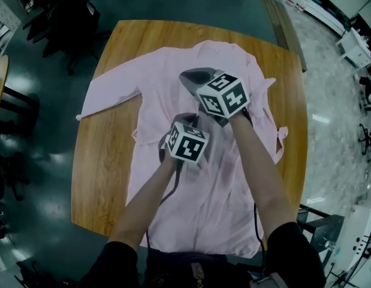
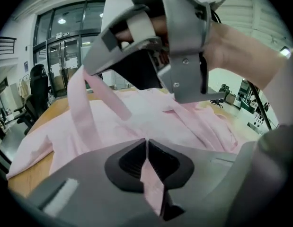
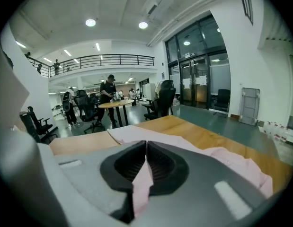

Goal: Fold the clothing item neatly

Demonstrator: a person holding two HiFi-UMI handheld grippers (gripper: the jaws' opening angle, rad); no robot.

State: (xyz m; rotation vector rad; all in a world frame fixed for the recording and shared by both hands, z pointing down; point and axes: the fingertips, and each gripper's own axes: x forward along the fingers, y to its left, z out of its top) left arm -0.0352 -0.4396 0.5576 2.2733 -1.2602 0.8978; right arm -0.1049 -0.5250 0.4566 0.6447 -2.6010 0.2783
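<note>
Pale pink long-sleeved shirt (image 1: 167,83)

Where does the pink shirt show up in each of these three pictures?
Head view: the pink shirt lies spread over the middle of the wooden table.
Left gripper view: across the middle, with a fold pinched in the left gripper.
Right gripper view: low and to the right, with a fold pinched in the right gripper.
Shared landmark: the wooden table, under the shirt in all three.
</note>
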